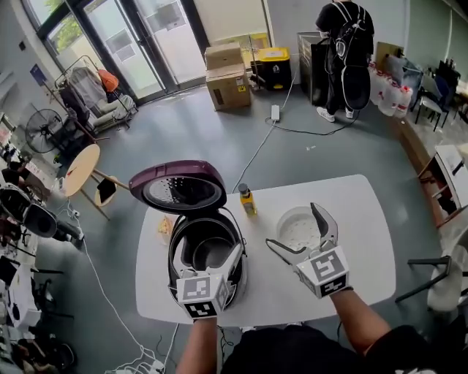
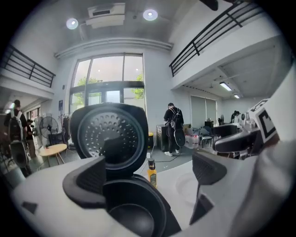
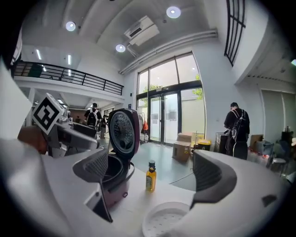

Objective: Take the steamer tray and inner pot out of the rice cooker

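Bright, even daylight all round.
Big windows [image 2: 108,76] and round ceiling lights [image 3: 173,12] do the work; shadows stay soft. Both gripper views bend hard, with black corners, and the closest stuff looks fuzzy.

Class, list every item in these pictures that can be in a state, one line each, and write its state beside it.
Rice cooker lid: open, swung up.
Inner pot: seated in the rice cooker, looks empty.
Steamer tray: out, lying on the table.
Bottle: upright, capped.
Left gripper: fingers open, nothing between them.
Right gripper: fingers open, nothing held.
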Action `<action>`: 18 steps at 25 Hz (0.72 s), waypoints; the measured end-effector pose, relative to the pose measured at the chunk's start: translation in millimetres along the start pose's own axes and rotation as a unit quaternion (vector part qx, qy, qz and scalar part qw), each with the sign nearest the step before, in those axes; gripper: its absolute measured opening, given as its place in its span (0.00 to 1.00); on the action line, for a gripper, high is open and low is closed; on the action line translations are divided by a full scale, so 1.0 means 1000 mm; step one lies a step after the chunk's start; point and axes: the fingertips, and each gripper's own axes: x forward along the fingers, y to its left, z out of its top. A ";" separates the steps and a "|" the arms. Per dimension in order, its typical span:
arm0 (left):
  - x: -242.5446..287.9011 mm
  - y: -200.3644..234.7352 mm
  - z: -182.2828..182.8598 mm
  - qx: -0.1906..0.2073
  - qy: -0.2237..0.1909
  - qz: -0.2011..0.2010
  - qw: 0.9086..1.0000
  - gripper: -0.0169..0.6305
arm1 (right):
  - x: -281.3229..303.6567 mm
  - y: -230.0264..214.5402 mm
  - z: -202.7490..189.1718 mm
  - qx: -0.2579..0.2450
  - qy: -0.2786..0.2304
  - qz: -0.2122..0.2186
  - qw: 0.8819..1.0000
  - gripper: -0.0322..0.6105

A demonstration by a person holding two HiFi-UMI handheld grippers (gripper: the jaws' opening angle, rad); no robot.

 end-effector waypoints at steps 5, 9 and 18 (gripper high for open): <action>-0.019 0.054 -0.017 -0.100 0.022 -0.026 0.994 0.91 | 0.022 0.039 -0.006 0.012 0.026 0.031 0.999 0.90; -0.038 0.088 -0.033 -0.140 0.043 -0.047 0.988 0.89 | 0.036 0.070 -0.002 0.085 0.026 0.070 0.994 0.90; -0.061 0.138 -0.070 -0.296 0.079 -0.157 0.939 0.90 | 0.059 0.125 -0.023 0.344 0.068 0.167 0.921 0.90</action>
